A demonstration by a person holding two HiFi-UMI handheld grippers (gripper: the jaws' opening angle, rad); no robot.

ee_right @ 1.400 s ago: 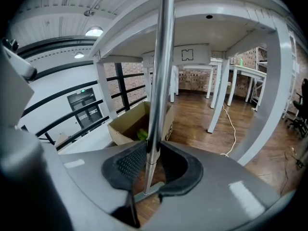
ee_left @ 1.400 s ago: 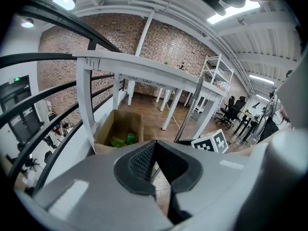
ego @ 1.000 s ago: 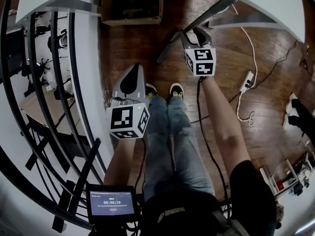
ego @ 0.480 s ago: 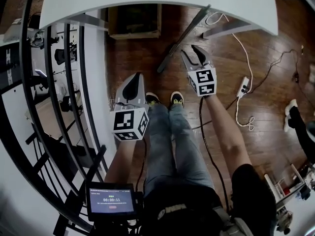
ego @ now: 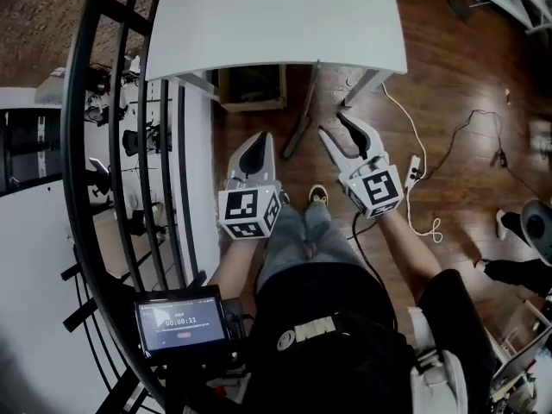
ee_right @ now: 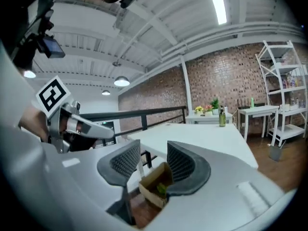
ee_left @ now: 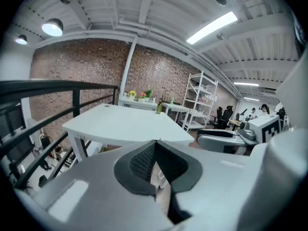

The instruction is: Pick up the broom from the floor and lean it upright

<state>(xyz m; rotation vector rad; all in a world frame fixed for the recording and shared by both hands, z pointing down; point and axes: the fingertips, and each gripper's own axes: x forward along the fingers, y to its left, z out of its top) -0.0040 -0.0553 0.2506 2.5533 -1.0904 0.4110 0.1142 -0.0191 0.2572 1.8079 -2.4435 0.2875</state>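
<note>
In the head view the broom [ego: 308,100] is a dark stick. It stands steeply, top end against the edge of the white table [ego: 276,24] and lower end on the wood floor. My right gripper [ego: 330,122] hangs just right of it, open and clear of the handle. Its jaws have just closed a touch, with nothing between them. In the right gripper view only a cardboard box [ee_right: 155,182] shows past that gripper [ee_right: 153,148]. My left gripper [ego: 257,145] is shut and empty, left of the broom. Its pads meet at the tip in the left gripper view [ee_left: 155,143].
An open cardboard box [ego: 252,89] sits under the table beside the broom. A black railing [ego: 86,145] curves along the left. A power strip with white cable [ego: 412,172] lies on the floor at right. Another person's shoe [ego: 533,229] is at far right. White shelves [ee_left: 202,102] stand beyond the table.
Both grippers have risen, the right one more. The broom handle, which crossed the right gripper's tips a second ago, now stands apart to its left, steeper against the table.
</note>
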